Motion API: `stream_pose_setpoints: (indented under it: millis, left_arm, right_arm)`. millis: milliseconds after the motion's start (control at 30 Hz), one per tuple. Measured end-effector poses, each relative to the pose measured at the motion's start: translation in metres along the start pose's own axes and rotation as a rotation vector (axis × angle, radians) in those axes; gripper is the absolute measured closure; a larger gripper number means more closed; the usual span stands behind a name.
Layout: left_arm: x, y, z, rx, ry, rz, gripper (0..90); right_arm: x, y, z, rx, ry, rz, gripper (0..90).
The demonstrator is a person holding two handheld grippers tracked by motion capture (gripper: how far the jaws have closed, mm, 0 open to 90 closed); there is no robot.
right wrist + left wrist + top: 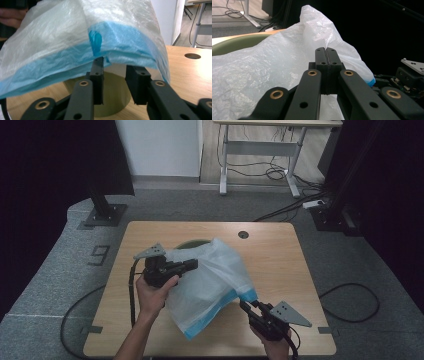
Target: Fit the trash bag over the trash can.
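High view shows the white bag draped over the green bin, my left gripper clamped tight on its film, my right gripper parted with the blue hem unpinched, so it should close there before pulling.

One mark can be read: a large dark figure 9 set on the grey carpeted floor, just left of the light wooden table.
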State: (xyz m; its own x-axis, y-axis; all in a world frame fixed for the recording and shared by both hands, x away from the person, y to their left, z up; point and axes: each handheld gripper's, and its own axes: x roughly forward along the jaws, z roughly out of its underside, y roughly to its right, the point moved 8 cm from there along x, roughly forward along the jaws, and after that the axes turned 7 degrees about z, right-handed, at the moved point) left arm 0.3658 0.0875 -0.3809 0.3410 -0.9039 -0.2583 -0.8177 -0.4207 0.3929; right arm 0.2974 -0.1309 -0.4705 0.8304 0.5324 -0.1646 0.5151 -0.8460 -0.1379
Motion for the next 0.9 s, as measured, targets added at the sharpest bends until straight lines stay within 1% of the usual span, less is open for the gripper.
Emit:
stream_pose_setpoints:
  millis: [67,167,233,267,333,400,567,733,900]
  left_arm:
    - [0.000,-0.001,0.001,0.002,-0.004,-0.001,89.7]
    - [-0.001,-0.001,0.001,0.003,-0.007,-0.001,89.6]
    - [0.000,-0.001,0.002,0.008,-0.012,-0.009,89.6]
    - [0.000,-0.001,0.003,0.014,-0.020,-0.013,89.6]
    - [0.000,-0.001,0.003,0.012,-0.019,-0.012,89.6]
    - [-0.001,-0.002,0.003,0.013,-0.017,-0.014,89.6]
    - [-0.006,-0.007,-0.006,0.000,0.008,-0.013,89.6]
    - [-0.011,-0.017,-0.016,-0.003,0.030,-0.027,89.6]
    - [-0.019,-0.023,-0.021,-0.005,0.049,-0.038,89.7]
  right_arm:
    - [0.002,0.001,-0.001,0.013,0.008,-0.004,73.9]
    - [0.002,0.000,-0.003,0.025,0.023,-0.022,82.2]
    - [0.001,-0.001,-0.005,0.015,0.029,-0.035,86.5]
    - [0.001,-0.001,-0.006,0.008,0.034,-0.038,87.3]
    - [-0.001,-0.003,-0.010,-0.006,0.047,-0.044,88.7]
    - [-0.001,-0.003,-0.011,-0.008,0.049,-0.047,88.9]
    - [0.000,-0.001,-0.013,-0.029,0.033,-0.049,89.1]
    - [0.003,0.008,-0.014,-0.048,0.015,-0.021,89.1]
    - [0.004,0.020,-0.017,-0.038,0.007,0.012,89.1]
